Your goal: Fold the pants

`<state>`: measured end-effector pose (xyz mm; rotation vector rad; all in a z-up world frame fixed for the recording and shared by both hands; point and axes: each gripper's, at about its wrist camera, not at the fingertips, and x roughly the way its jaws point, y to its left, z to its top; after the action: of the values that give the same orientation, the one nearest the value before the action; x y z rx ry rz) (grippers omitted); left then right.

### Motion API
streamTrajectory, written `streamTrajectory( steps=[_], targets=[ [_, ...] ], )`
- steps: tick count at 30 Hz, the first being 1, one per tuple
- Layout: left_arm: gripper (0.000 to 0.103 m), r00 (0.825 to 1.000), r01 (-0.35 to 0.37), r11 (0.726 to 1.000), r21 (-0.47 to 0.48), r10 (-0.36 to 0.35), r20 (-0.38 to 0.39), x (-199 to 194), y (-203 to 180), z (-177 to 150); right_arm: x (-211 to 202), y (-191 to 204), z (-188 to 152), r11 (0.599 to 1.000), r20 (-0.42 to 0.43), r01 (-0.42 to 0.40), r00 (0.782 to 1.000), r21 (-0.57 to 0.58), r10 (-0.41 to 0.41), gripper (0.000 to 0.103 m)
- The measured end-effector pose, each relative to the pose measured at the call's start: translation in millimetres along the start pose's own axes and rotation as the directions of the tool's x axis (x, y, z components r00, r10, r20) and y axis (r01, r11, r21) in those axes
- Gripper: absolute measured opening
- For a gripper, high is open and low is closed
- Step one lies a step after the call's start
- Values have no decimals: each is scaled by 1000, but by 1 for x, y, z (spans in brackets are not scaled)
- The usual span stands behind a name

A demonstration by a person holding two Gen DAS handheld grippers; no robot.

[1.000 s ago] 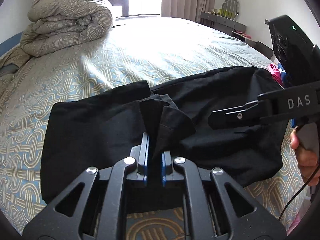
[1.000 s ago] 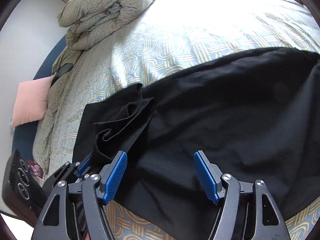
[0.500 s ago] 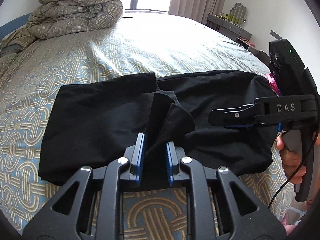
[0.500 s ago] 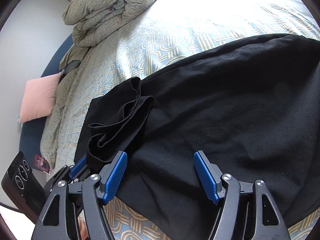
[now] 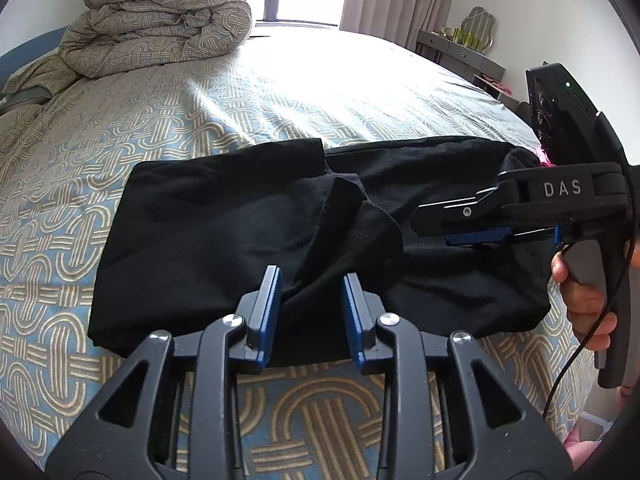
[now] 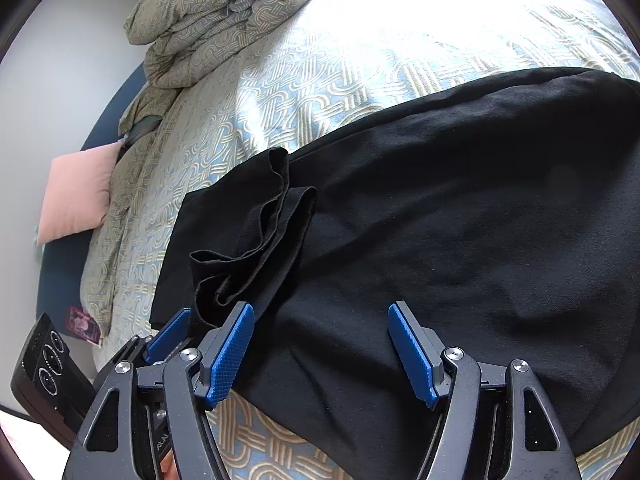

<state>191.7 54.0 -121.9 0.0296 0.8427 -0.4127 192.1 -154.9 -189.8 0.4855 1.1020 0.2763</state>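
The black pants (image 5: 224,236) lie folded across the near part of the patterned bed (image 5: 280,92), with a rumpled fold (image 5: 352,220) of cloth lying on top at the middle. My left gripper (image 5: 310,300) is open at the pants' near edge, its blue pads either side of the rumpled fold without pinching it. My right gripper (image 6: 322,344) is open wide and empty, just above the pants' near edge (image 6: 440,240). It shows from the side in the left wrist view (image 5: 472,224). The left gripper also shows in the right wrist view (image 6: 168,334).
A rolled patterned duvet (image 5: 160,24) lies at the far left of the bed. A pink pillow (image 6: 76,196) sits off the bed's left side. A grey dresser (image 5: 460,52) stands by the far right wall. Something pink (image 5: 546,158) lies past the pants' right end.
My left gripper has opened and let go of the rumpled fold, which has dropped onto the pants. The right gripper has stayed open.
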Motion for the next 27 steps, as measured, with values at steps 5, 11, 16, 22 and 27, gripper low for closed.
streamTrajectory(
  steps=[5, 11, 16, 22, 27],
  targets=[
    [47, 1000, 11, 999, -31, -10, 24, -11, 10, -4, 2, 1, 2, 1000, -7, -16, 1000, -4, 16, 71],
    [51, 997, 79, 997, 19, -79, 0, 2, 0, 6, 8, -1, 2, 996, -29, -71, 997, 47, 72, 71],
    [53, 997, 78, 990, 114, -78, -5, 18, -21, 18, 7, -4, 3, 993, -35, -101, 994, 69, 103, 71],
    [4, 990, 131, 983, 130, -123, -64, 31, -24, 21, 7, -4, 3, 992, -39, -91, 995, 82, 95, 72],
    [4, 981, 190, 972, 137, -185, -52, -1, -19, 8, 5, -6, 4, 989, -42, -127, 991, 81, 131, 72]
  ],
)
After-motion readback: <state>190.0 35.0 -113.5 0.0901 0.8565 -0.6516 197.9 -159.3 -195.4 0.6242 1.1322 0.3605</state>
